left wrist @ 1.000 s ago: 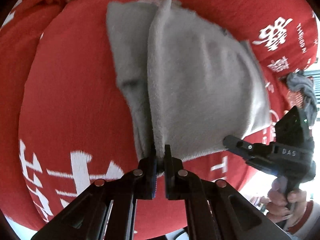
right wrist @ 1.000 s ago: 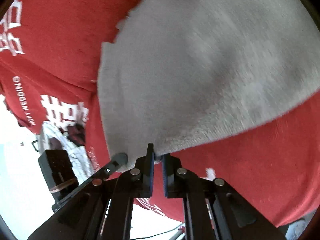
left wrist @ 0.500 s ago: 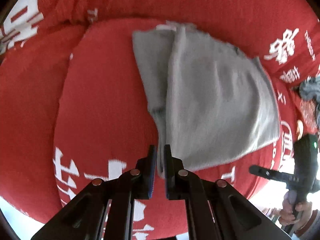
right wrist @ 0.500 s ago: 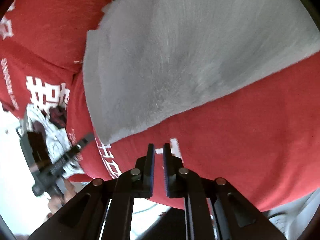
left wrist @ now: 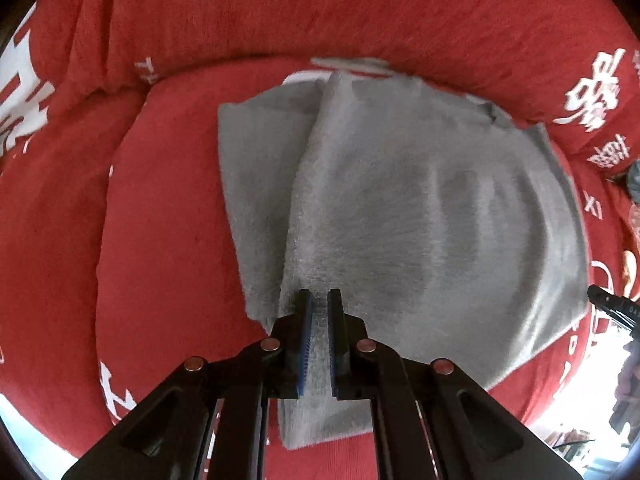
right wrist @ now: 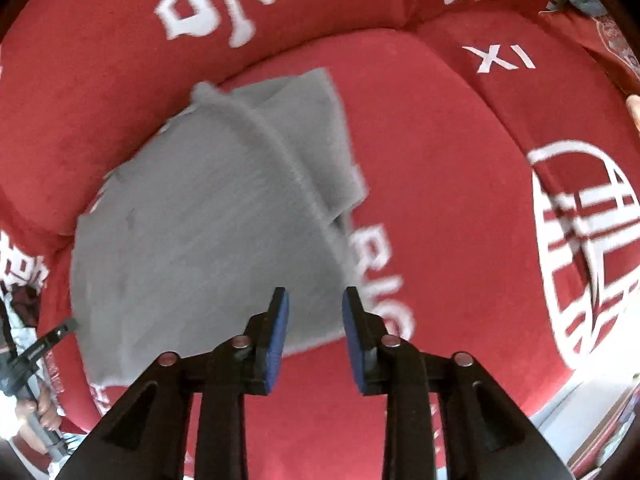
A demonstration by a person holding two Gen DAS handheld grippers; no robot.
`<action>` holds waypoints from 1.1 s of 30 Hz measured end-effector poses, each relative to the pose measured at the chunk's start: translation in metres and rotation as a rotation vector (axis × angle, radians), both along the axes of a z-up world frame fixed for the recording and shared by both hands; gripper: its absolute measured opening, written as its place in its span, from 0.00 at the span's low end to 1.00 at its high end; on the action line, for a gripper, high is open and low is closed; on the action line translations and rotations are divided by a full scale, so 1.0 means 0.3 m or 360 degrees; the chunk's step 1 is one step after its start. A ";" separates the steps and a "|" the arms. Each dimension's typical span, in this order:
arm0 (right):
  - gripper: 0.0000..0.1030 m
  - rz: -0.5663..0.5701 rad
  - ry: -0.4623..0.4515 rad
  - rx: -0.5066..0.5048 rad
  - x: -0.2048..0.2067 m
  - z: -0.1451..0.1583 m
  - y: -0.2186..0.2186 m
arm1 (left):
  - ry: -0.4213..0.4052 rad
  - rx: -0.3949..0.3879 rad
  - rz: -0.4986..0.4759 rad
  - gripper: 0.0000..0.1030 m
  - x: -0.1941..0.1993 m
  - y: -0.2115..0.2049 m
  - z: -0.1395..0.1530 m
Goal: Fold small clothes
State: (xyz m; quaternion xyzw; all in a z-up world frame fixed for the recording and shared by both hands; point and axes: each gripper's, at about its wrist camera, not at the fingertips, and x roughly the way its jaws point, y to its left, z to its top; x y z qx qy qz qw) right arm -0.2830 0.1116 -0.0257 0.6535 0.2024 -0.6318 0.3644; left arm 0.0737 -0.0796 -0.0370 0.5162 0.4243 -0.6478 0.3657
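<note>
A grey fleece garment (left wrist: 400,216) lies folded on a red cushion (left wrist: 160,240), with one layer lapped over another along a ridge. My left gripper (left wrist: 318,300) hovers over its near edge, jaws a narrow gap apart, grey cloth showing between them; whether they pinch it I cannot tell. In the right wrist view the same garment (right wrist: 208,220) lies left of centre. My right gripper (right wrist: 314,298) is open and empty above the garment's near right corner. The right gripper's tip also shows at the left wrist view's right edge (left wrist: 612,306).
The red cushion cover carries white characters and letters (right wrist: 224,4). Raised red bolsters (left wrist: 360,12) ring the back. A dark crumpled cloth (left wrist: 634,178) lies at the far right. The cushion's front edge drops to a bright floor (right wrist: 592,412).
Both grippers let go of the garment's near edge and pulled back; the cloth now lies flat. My right gripper swung right and opened wide. The left drew back over the near edge.
</note>
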 end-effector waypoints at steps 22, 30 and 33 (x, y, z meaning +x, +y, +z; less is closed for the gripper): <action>0.09 0.0231 0.0071 -0.0244 0.000 0.091 -0.276 | -0.0002 -0.0111 0.0073 0.07 -0.151 -0.224 0.028; 0.09 0.0172 -0.0084 -0.0216 -0.033 -0.115 -0.503 | -0.0026 -0.0100 0.0130 0.07 -0.168 -0.288 -0.079; 0.04 0.0047 -0.0162 -0.0272 -0.082 -0.161 -0.488 | 0.0021 -0.0105 0.0157 0.07 -0.151 -0.311 -0.080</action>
